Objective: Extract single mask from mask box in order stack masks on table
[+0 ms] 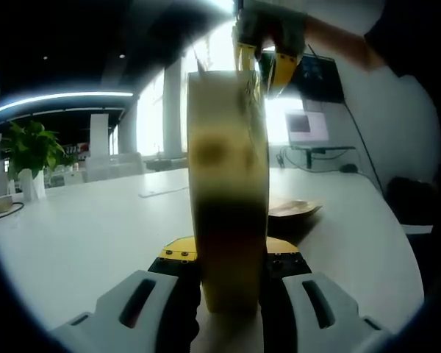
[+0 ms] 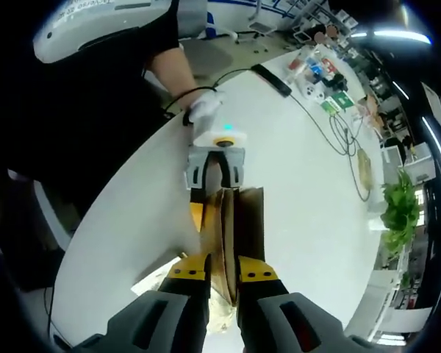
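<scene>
Cardboard mask box (image 1: 228, 198) held upright above the white worktop (image 1: 88, 235).
Left claw (image 1: 231, 294) clamps the box's lower end between both jaws; the right claw (image 2: 222, 273) pinches the box's opposite edge, closed on it. A potted plant (image 1: 31, 151) stands well apart on the worktop.

The left gripper view sits low, just above the white worktop (image 1: 88, 235), looking level along its own jaws at the mask box (image 1: 228, 191) pressed close to the lens, with windows and a potted plant (image 1: 31, 151) far behind. The right gripper view looks steeply down from above along its jaws onto the same mask box (image 2: 239, 235) and worktop (image 2: 301, 184). Both views share the box and worktop; each catches the other hand-held gripper beyond the box.
</scene>
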Demonstrator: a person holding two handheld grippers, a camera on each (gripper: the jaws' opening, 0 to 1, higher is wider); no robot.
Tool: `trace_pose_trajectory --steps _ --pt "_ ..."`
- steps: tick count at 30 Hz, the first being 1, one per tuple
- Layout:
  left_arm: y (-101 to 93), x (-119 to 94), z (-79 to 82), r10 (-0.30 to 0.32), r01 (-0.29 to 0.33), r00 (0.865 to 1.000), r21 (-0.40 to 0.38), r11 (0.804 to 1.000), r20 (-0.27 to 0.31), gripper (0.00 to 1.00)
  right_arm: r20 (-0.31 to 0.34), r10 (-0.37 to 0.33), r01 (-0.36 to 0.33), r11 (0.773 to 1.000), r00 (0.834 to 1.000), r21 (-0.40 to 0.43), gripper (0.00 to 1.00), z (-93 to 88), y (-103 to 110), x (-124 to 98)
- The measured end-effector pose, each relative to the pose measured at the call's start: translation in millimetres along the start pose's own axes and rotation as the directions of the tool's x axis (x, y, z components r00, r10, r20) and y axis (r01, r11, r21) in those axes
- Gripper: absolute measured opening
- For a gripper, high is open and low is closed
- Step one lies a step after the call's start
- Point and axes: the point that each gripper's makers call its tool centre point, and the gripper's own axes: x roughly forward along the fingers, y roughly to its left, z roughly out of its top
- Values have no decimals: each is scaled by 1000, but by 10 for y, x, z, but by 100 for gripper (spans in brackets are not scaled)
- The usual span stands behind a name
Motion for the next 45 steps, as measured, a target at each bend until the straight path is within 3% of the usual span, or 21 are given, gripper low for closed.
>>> trace_pose_trajectory --steps 14,34,45 --pt "-1 0 7 -2 2 1000 -4 1000 4 20 -6 -2 2 1000 1000 -20 3 34 -123 16" --pt "-8 -1 14 -3 3 1000 -5 1000 6 20 0 7 -7 1000 1000 -10 3 22 -114 122" --pt "-10 -1 18 -4 4 1000 -7 1000 7 20 -30 -3 1 999 1000 -51 4 25 -199 169"
